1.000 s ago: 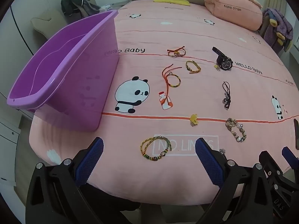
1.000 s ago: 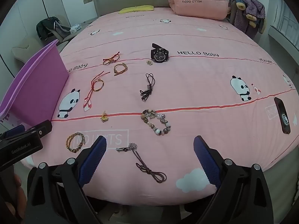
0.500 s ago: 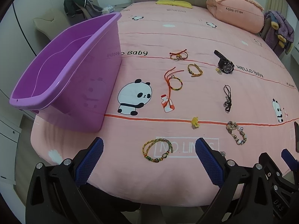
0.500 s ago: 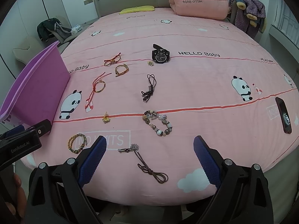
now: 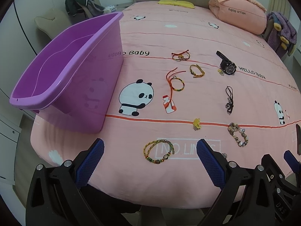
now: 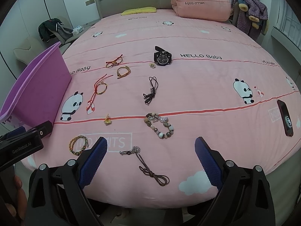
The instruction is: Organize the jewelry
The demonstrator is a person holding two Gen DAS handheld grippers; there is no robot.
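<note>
Several jewelry pieces lie spread on a pink bed. A green-gold beaded bracelet lies just ahead of my open, empty left gripper; it also shows in the right wrist view. A brown cord necklace with a silver charm lies between the fingers of my open, empty right gripper. A chunky bead bracelet, a black cord, a black watch, red string bracelets and a yellow charm lie farther out. An empty purple tub stands at the left.
A dark phone lies near the bed's right edge. A pink pillow and a yellow cloth sit at the headboard. Chairs with clothes stand beside the bed on both sides. The left gripper's body shows at the right view's left edge.
Both grippers have drifted slightly; the left view shifted a little so the tub and jewelry sit marginally further right. Nothing was picked up and both stay open.
</note>
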